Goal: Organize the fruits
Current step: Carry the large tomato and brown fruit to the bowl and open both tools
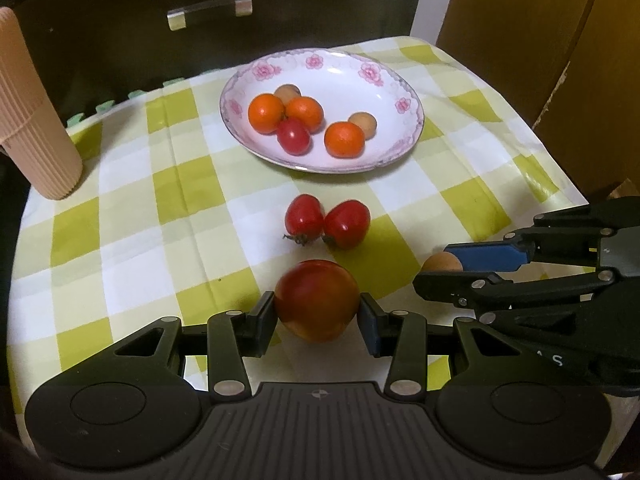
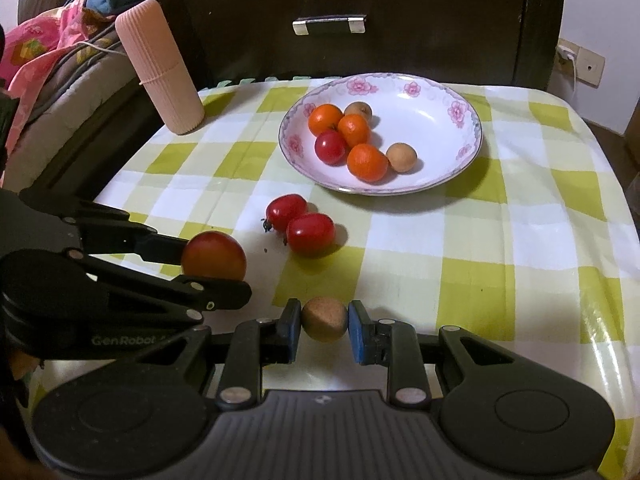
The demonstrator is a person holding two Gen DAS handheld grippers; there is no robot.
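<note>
My left gripper (image 1: 318, 316) is shut on a large red tomato (image 1: 317, 300), low over the checked cloth; it also shows in the right wrist view (image 2: 214, 256). My right gripper (image 2: 324, 330) is shut on a small brown longan (image 2: 324, 319), just right of the left one; it also shows in the left wrist view (image 1: 442, 262). Two small red tomatoes (image 1: 326, 221) lie touching on the cloth between the grippers and the plate. The floral white plate (image 1: 376, 80) holds three oranges, one small tomato and two brown longans.
A ribbed pink cylinder (image 1: 32, 120) stands at the table's far left. A dark drawer front with a metal handle (image 1: 210, 10) is behind the table. Cardboard (image 1: 560, 60) stands at the right. Bedding and clothes (image 2: 48, 52) lie left of the table.
</note>
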